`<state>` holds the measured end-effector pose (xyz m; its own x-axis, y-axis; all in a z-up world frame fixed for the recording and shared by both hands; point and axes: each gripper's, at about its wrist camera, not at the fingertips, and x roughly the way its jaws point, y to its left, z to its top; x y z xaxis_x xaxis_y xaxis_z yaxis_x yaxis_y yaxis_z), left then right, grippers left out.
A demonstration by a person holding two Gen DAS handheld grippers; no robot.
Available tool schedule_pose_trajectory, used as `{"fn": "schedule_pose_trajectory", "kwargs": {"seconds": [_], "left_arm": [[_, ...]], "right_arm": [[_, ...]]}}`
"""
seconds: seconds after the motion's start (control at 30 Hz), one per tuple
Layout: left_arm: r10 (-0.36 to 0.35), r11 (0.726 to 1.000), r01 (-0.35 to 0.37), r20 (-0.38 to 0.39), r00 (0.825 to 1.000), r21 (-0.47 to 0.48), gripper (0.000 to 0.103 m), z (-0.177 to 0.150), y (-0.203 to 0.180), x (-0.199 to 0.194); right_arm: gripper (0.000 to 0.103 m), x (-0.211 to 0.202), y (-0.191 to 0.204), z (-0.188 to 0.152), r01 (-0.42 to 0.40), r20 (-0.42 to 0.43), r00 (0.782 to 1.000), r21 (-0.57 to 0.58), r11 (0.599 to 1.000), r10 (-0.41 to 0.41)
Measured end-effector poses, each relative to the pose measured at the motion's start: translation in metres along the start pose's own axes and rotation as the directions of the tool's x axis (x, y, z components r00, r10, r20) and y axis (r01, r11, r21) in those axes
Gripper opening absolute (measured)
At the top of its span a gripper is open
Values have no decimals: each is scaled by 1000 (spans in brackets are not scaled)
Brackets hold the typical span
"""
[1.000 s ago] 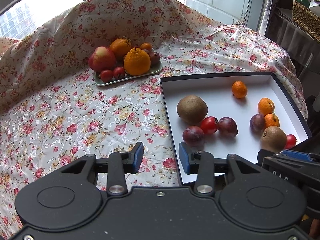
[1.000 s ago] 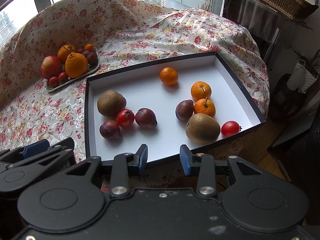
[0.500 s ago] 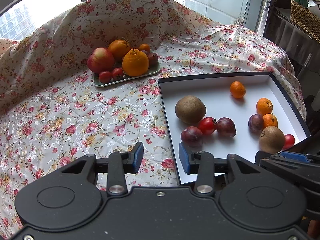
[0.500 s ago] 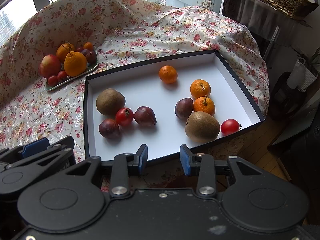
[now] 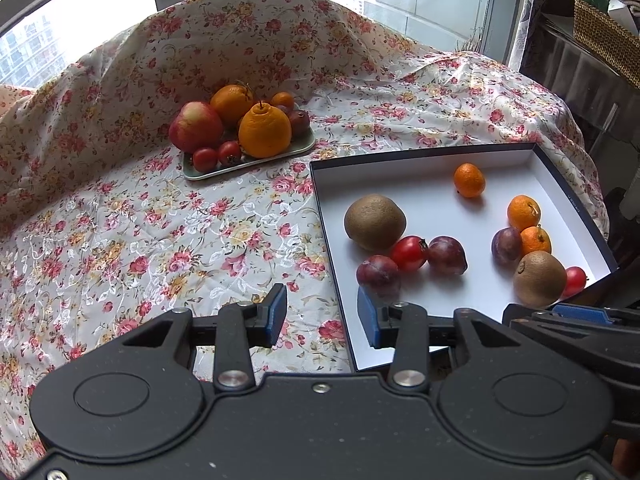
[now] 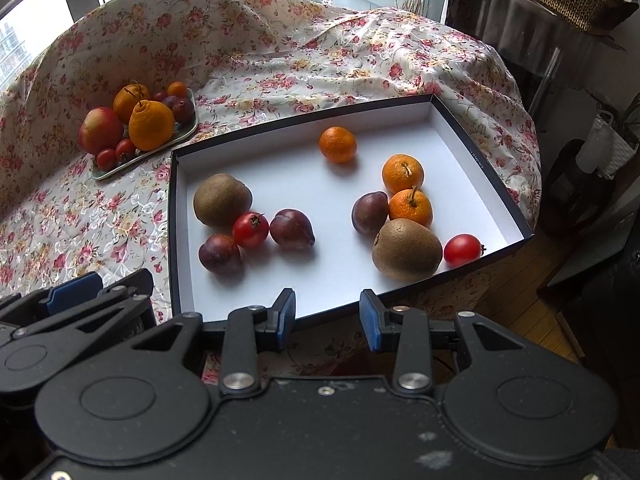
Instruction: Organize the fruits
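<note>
L view – change: vs the pics 1 s and 0.5 s ago, framing drifts only a little; fruit, box and plate lie the same, nothing picked up or set down.
L view – meaning: no sorting gained in that span; both grippers just hang at the near edge.
L view – left gripper (image 5: 322, 316): blue fingers (image 5: 275, 314) part-open w/ a clear gap, nothing between them, touching nothing; it sits over the floral cloth (image 5: 160, 240) and the box's near-left corner.
L view – plate (image 5: 248, 160): on the cloth, well apart from the box; piled w/ an apple (image 5: 195, 126), big knobbed orange (image 5: 264, 130), another orange behind, small red and dark fruit.
L view – box (image 5: 568, 196): white inside, dark rim; fruit lies loose in it.
R view – change: same story — tiny shift in framing, fruit unmoved.
R view – right gripper (image 6: 327, 318): fingers part-open, about as wide as the left's, empty, no contact; it hangs just short of the box's near rim.
R view – left cluster: kiwi (image 6: 222, 199), tomato (image 6: 251, 230), two plums (image 6: 291, 229) – touching or nearly so.
R view – right cluster: two mandarins (image 6: 402, 174), a plum, second kiwi (image 6: 406, 249), tomato (image 6: 462, 249); one mandarin (image 6: 337, 144) alone near the far wall.
R view – stage: kinds are mixed in both box and plate; can't tell which way fruit is meant to go.
</note>
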<state>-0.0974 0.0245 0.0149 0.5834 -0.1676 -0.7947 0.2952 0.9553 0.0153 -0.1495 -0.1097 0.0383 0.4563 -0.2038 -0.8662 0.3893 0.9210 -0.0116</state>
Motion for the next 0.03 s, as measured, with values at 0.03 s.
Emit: {"fn": "schedule_pose_trajectory", "kwargs": {"seconds": [0.03], "left_arm": [[-1,1000,1,0,1000,3,49,0,0,0]], "right_arm": [[39,0,0,0,0,-1,1000,0,1000,0]]}}
